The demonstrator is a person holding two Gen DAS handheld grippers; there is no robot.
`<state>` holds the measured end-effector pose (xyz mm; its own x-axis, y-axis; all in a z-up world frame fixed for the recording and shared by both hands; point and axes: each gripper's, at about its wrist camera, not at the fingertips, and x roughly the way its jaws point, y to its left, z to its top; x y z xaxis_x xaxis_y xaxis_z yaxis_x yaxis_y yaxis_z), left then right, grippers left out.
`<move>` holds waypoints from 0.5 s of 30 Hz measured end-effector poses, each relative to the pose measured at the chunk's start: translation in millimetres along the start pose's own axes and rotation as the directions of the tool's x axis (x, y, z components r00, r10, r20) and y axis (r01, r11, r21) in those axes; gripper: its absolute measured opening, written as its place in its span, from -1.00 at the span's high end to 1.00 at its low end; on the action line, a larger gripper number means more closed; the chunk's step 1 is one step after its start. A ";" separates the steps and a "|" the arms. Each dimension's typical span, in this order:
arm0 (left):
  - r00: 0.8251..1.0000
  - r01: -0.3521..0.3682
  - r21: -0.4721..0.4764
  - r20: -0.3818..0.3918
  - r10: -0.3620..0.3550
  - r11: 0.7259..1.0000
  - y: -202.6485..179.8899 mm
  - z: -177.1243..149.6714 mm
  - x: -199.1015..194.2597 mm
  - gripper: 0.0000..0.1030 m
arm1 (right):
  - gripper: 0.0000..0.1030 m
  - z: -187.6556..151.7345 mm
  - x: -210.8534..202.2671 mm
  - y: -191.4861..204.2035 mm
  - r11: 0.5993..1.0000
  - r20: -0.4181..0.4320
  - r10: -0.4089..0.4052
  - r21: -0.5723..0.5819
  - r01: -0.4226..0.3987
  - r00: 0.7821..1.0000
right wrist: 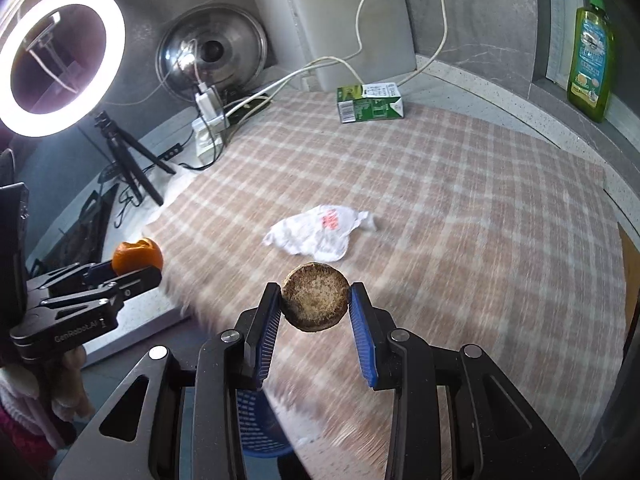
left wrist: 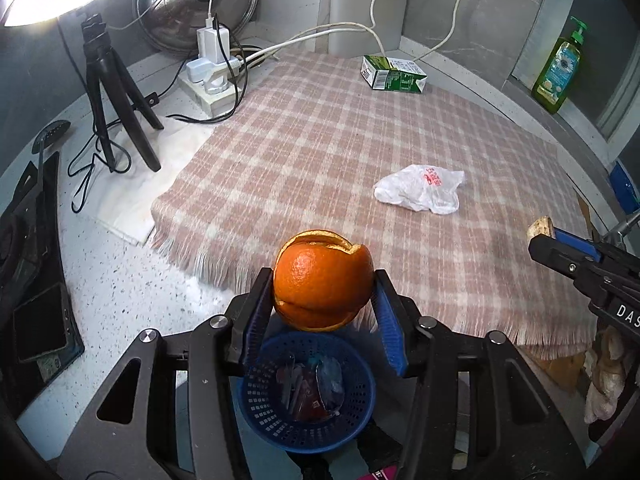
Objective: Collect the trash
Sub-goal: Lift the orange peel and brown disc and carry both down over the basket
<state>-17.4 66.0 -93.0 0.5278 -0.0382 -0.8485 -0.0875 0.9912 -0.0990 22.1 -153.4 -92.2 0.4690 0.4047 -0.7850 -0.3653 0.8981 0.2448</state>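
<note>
Blue basket (right wrist: 256, 420) mostly hidden, cloth (right wrist: 460, 280) motion-blurred

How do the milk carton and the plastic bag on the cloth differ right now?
The milk carton is a rigid green-and-white box; the plastic bag is white, crumpled and limp. The carton lies at the far edge, the bag mid-cloth. Both rest ungripped on the checked cloth.

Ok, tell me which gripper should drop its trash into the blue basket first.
Left. The left gripper holds the orange peel directly above the blue basket, while the right gripper holds its brown disc over the cloth.
</note>
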 end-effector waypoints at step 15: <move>0.995 0.016 -0.046 -0.097 -0.020 0.999 26.2 -73.3 3.1 0.02 | 0.37 -56.7 -3.0 54.6 0.999 -0.069 0.046 -0.019 -0.048 0.997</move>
<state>-79.9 82.6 -136.3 0.4448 -0.0703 -0.8929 -0.1179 0.9836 -0.1362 -44.8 -115.3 -108.7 0.3950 0.4330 -0.8103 -0.4026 0.8743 0.2709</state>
